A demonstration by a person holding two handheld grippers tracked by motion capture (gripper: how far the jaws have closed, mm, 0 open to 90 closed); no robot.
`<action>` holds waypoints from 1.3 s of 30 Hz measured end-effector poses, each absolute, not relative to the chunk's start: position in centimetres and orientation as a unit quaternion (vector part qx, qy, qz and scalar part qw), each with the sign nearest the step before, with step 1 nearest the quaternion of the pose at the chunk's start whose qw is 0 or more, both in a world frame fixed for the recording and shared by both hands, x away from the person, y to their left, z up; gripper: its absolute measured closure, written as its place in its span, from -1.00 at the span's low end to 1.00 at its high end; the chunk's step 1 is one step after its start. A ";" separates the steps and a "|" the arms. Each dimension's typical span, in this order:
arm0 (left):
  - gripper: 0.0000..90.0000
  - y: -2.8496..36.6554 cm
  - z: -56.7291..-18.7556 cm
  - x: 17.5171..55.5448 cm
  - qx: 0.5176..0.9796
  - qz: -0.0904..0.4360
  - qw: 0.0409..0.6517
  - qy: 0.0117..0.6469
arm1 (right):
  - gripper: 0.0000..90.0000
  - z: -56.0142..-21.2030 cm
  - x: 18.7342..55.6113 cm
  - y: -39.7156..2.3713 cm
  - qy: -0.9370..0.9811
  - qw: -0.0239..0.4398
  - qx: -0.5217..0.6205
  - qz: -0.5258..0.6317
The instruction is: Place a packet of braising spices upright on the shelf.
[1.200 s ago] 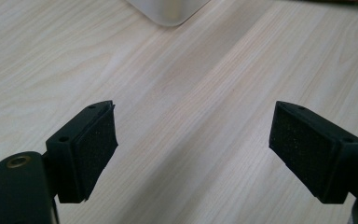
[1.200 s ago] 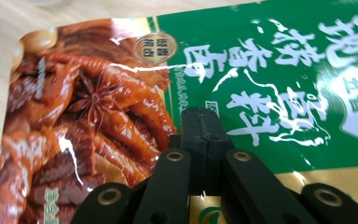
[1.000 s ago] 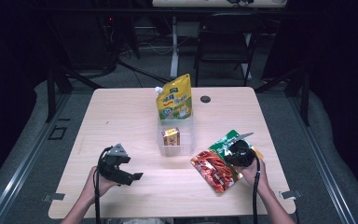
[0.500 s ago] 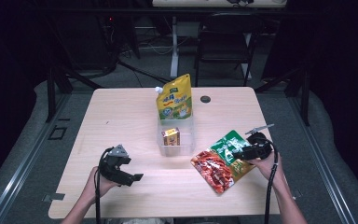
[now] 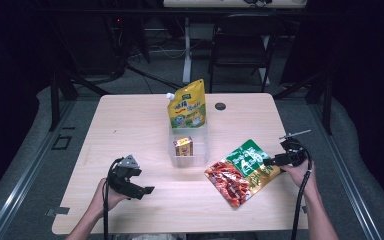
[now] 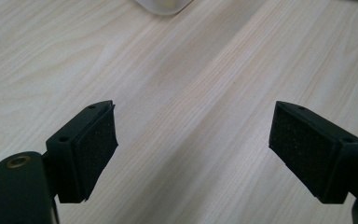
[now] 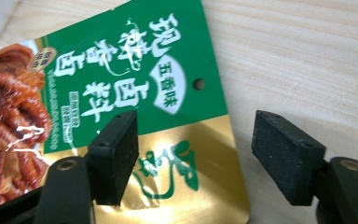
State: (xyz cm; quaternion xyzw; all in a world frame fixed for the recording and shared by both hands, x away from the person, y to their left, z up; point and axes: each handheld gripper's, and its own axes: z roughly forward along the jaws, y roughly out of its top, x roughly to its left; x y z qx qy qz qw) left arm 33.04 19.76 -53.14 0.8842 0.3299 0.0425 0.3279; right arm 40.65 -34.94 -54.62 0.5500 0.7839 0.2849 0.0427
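Observation:
A green, gold and red snack packet [image 5: 241,172] lies flat on the wooden table [image 5: 130,125] at the right front. My right gripper [image 5: 270,161] sits at the packet's right edge. Its jaws have just been opening and now stand open. In the right gripper view the packet [image 7: 135,60] lies under the right gripper [image 7: 196,149]; its edge runs between the pads, which do not press on it. My left gripper [image 5: 147,190] rests at the left front, open. In the left gripper view the left gripper [image 6: 193,144] has bare wood between its pads.
A clear plastic container [image 5: 200,147] stands mid-table with a yellow spouted pouch [image 5: 187,106] leaning in its far end and a small box [image 5: 183,146] inside. A black disc [image 5: 220,106] lies behind it. Chairs and table legs stand beyond the far edge.
My right gripper has let go of the packet, opened its jaws and drawn back to the right. The packet now lies flat on the table. The left gripper has stayed put.

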 end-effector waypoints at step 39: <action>-0.66 19.9 -53.1 33.1 0.881 0.039 0.336 0.331 | 0.81 -54.7 41.7 -35.2 0.751 0.014 0.592 0.294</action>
